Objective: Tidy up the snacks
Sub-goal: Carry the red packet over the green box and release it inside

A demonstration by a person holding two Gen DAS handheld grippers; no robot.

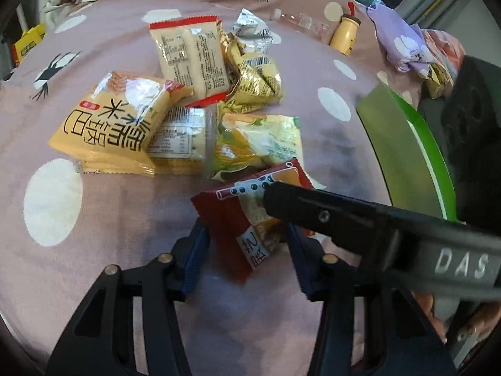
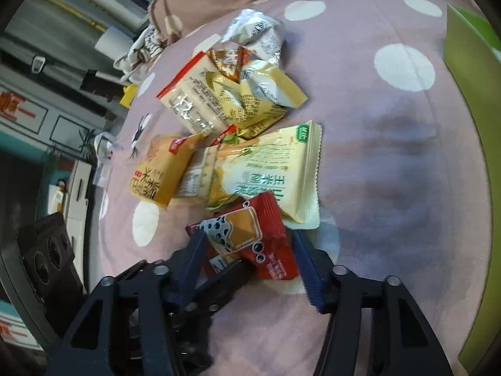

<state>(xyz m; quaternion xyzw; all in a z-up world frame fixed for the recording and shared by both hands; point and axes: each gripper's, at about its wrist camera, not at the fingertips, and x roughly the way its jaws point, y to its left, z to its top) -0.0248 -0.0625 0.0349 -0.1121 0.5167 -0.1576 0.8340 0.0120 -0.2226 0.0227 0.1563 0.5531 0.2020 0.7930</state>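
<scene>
Left wrist view: the left gripper (image 1: 247, 250) points steeply down at a mauve bedspread (image 1: 103, 225) dotted with white spots. Its jaws stand apart, one blue pad on either side of a red milk-tea snack packet (image 1: 238, 222) that lies on the bedspread; the right-hand pad seems to touch the packet's edge, the left-hand one stands just clear of it. From the right side of the view the right gripper's black finger (image 1: 328, 216) reaches across and lies over the packet's upper corner. A bare bit of the person's hand (image 1: 469, 326) shows at the lower right edge. Beyond the packet lies a loose heap of snacks: an orange rice-cracker pack (image 1: 109, 122), a cream pack with red ends (image 1: 194, 59), crumpled gold wrappers (image 1: 253, 78) and a pale green corn snack (image 1: 263, 144). A green box (image 1: 404, 150) stands to the right (only its wall shows).

Right wrist view: the right gripper (image 2: 250, 266) also tilts steeply downward, rolled to one side. Its jaws are apart and straddle the same red milk-tea snack packet (image 2: 250, 241); whether the pads press on it I cannot tell. The left gripper's dark finger (image 2: 228, 279) comes in beneath the packet's near edge. The pale green corn snack (image 2: 275, 172) touches the packet's far side.
</scene>
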